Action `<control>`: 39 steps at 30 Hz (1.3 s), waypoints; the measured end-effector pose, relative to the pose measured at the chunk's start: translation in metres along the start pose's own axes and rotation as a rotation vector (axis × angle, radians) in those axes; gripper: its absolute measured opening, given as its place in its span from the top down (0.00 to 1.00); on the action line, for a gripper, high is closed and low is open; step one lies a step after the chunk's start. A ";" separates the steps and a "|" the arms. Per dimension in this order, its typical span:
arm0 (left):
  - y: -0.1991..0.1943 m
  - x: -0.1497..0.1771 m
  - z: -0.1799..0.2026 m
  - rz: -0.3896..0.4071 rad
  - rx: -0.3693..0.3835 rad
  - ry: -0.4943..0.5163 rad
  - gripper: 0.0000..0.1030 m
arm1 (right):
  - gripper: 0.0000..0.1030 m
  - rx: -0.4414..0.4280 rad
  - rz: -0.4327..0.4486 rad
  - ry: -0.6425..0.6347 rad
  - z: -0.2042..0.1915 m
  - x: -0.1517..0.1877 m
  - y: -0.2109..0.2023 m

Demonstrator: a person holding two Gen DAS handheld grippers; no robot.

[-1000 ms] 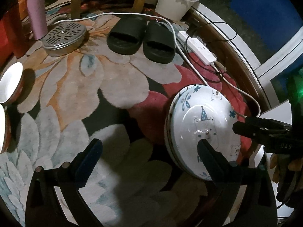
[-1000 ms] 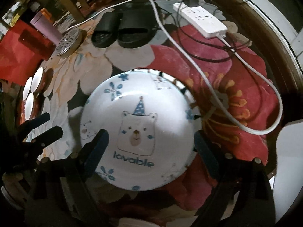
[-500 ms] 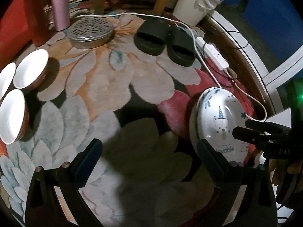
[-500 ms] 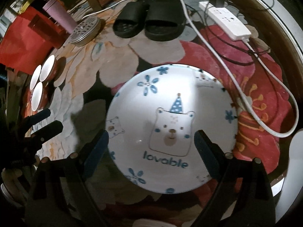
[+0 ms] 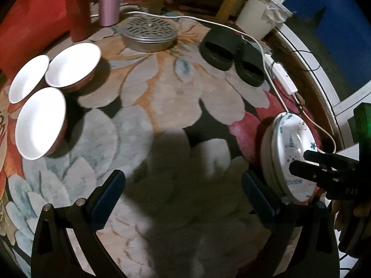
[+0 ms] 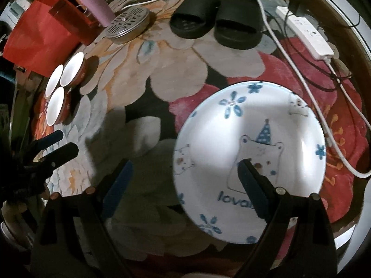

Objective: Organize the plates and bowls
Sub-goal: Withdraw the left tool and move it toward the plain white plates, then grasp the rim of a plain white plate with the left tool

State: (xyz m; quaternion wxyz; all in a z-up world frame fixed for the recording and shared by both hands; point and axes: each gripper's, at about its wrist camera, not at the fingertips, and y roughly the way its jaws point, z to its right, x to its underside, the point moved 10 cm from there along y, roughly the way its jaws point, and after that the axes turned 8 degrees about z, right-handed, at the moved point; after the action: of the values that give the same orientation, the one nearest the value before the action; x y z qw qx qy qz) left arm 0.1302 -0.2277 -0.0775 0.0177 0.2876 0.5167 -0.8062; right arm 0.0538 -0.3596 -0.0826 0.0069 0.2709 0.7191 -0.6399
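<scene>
Left gripper (image 5: 183, 193): jaws spread wide, nothing between them, over bare rug (image 5: 162, 97).
Right gripper (image 6: 185, 178): jaws wide apart, empty; its right finger (image 6: 252, 185) crosses in front of the plates' bear print (contact cannot be told).
Plates (image 6: 250, 159): white stack with blue flowers, a party-hat bear and the word "lovable"; at 4 o'clock in the right wrist view, at 3 o'clock in the left wrist view, lying on the rug's red patch.
Bowls (image 5: 55, 88): three, white inside and red outside, clustered close together at 10 o'clock in the left wrist view; well apart from the plates.
Slippers (image 6: 215, 23): black pair, side by side at 12 o'clock in the right wrist view.
Tin (image 5: 149, 33): round, metal, perforated lid, at 12 o'clock (left wrist view), beside a pink bottle (image 5: 109, 0).
Cable (image 6: 301, 74): white, running past the slippers and just beside the plates' right rim.
Power strip (image 6: 306, 32): white, at 2 o'clock in the right wrist view.
</scene>
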 end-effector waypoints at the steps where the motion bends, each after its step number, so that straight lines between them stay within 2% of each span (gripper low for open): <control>1: -0.001 0.001 -0.005 0.000 -0.004 -0.004 0.02 | 0.10 -0.001 -0.002 -0.004 -0.003 0.000 0.001; 27: -0.020 0.015 -0.089 0.009 -0.082 -0.095 0.02 | 0.09 -0.071 -0.045 -0.110 -0.088 0.003 0.035; 32: -0.027 0.013 -0.127 0.031 -0.125 -0.165 0.02 | 0.09 -0.106 -0.048 -0.120 -0.107 -0.005 0.042; 39: -0.042 0.003 -0.188 0.086 -0.191 -0.276 0.02 | 0.09 -0.182 -0.080 -0.137 -0.154 -0.023 0.068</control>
State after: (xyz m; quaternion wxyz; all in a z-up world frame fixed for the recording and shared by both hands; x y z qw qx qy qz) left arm 0.1983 -0.0488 -0.1010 0.1503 0.1931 0.5708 -0.7838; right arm 0.1523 -0.2241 -0.1088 0.0552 0.1959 0.7824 -0.5886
